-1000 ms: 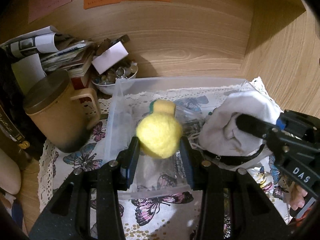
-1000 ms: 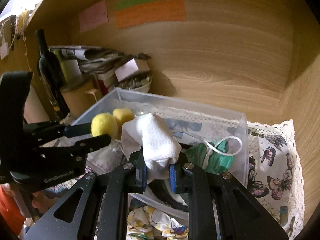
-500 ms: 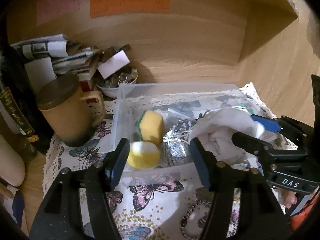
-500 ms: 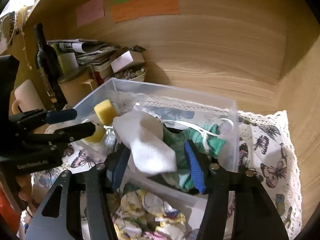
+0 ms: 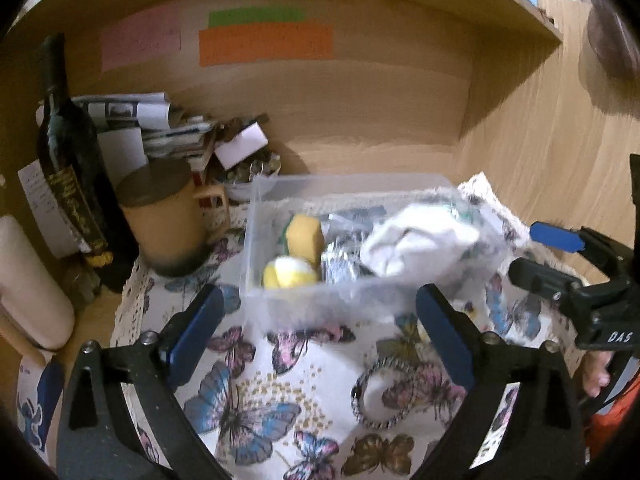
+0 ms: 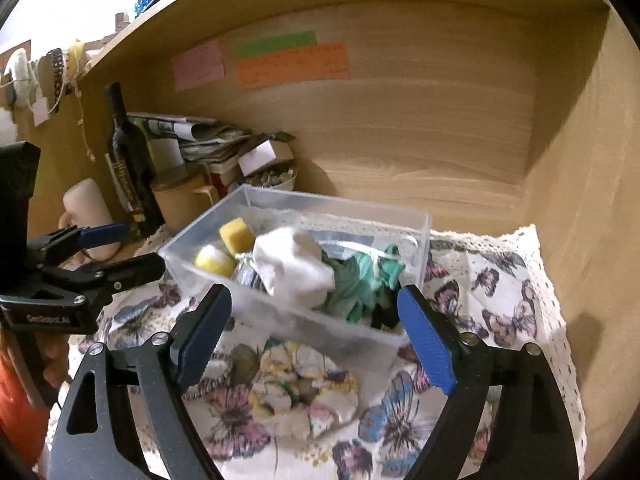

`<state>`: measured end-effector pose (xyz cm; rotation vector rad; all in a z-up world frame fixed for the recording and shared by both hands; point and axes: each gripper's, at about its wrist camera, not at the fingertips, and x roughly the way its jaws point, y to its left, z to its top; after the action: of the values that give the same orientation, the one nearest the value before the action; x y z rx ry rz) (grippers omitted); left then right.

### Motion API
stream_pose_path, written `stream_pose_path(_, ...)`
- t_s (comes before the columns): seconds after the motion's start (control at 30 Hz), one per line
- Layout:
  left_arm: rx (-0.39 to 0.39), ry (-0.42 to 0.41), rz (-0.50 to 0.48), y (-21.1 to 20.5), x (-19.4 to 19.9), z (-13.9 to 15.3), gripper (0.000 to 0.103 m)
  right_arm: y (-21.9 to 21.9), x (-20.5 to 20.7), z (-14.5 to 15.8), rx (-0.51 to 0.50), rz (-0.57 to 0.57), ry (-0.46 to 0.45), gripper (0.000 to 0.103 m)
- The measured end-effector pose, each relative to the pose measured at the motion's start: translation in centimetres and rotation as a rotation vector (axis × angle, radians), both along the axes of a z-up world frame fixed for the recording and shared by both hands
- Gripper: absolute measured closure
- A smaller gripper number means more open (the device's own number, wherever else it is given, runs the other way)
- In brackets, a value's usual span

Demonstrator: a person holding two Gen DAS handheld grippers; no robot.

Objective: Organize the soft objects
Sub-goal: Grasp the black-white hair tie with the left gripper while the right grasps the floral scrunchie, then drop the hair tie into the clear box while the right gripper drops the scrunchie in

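Observation:
A clear plastic bin (image 5: 280, 300) (image 6: 420, 232) stands on the butterfly cloth. In it lie a yellow felt ball (image 5: 289, 273) (image 6: 214, 261), a yellow sponge (image 5: 306, 236) (image 6: 237, 233), a white sock (image 5: 416, 240) (image 6: 296, 268), a green cloth (image 6: 356, 284) and a crinkled plastic bag (image 5: 340, 264). My left gripper (image 5: 316, 332) is open and empty, in front of the bin. My right gripper (image 6: 312, 332) is open and empty, in front of the bin's near wall.
A floral scrunchie (image 6: 304, 388) and a braided hair band (image 5: 380, 392) lie on the cloth (image 5: 260, 392) before the bin. A tan lidded mug (image 5: 168, 216), a dark bottle (image 5: 72, 168), papers and a bowl stand at the left. Wooden walls close the back and right.
Both grippers opened, let go of the yellow ball and the white sock into the bin, and pulled back from it.

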<state>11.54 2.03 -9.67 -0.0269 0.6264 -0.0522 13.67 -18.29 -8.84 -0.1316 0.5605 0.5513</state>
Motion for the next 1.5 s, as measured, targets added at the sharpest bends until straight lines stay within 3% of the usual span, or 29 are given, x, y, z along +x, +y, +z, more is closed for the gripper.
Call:
stream_pose_path(0.33,-0.018,0.125,-0.046,-1.2,-0.7,-5.2,0.007,-0.8,-0.4,-4.7,-0.028,-0.010,0.157,0.019)
stream_pose_path(0.43,-0.016,0.162,-0.078,-1.8,-0.4,-6.3,0.023,-0.5,-0.2,-6.1,-0.044,-0.008,0.197,0.019)
stream_pose_path(0.53,-0.006,0.178,-0.097,-2.4,-0.1,-7.1,0.029,-0.1,-0.1,-7.0,-0.061,-0.003,0.224,0.019)
stream_pose_path(0.77,-0.008,0.230,-0.126,-3.1,1.1,-8.1,0.057,0.9,0.0,-7.7,-0.080,0.015,0.235,0.020)
stream_pose_path(1.07,-0.006,0.248,-0.132,-3.5,1.1,-8.4,0.085,1.2,0.0,-8.1,-0.102,0.020,0.223,0.061)
stream_pose_path(1.2,-0.029,0.244,-0.120,-3.3,0.9,-8.5,0.092,0.8,-0.3,-7.8,-0.093,0.017,0.206,0.078)
stream_pose_path(1.5,-0.046,0.175,-0.087,-2.5,-0.5,-6.6,0.095,-0.4,-1.8,-5.5,-0.059,0.012,0.129,0.084)
